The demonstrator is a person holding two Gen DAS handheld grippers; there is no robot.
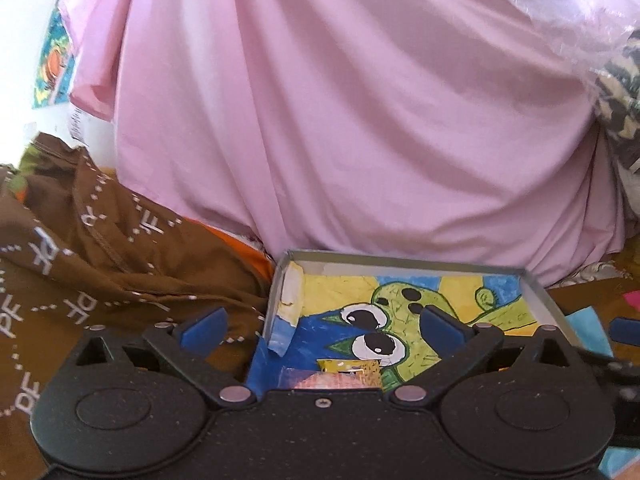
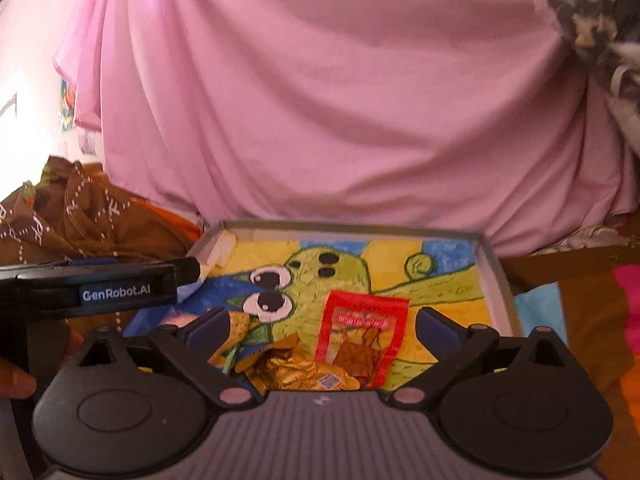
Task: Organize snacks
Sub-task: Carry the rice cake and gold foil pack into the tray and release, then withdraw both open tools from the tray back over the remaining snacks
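A shallow grey box (image 2: 494,276) lined with a green cartoon drawing lies in front of both grippers and also shows in the left wrist view (image 1: 534,292). In it lie a red snack packet (image 2: 362,336) and crumpled gold wrappers (image 2: 296,372). My right gripper (image 2: 322,324) is open above them and holds nothing. My left gripper (image 1: 322,324) is open over the box's near left part, with a yellow packet edge (image 1: 356,368) just below it. The left gripper's body also shows at the left of the right wrist view (image 2: 100,288).
A large pink cloth (image 1: 340,112) hangs behind the box. Brown patterned fabric (image 1: 80,264) lies to the left. Bright pink and blue paper (image 2: 628,300) lies to the right. A crinkled clear bag (image 1: 580,12) is at the upper right.
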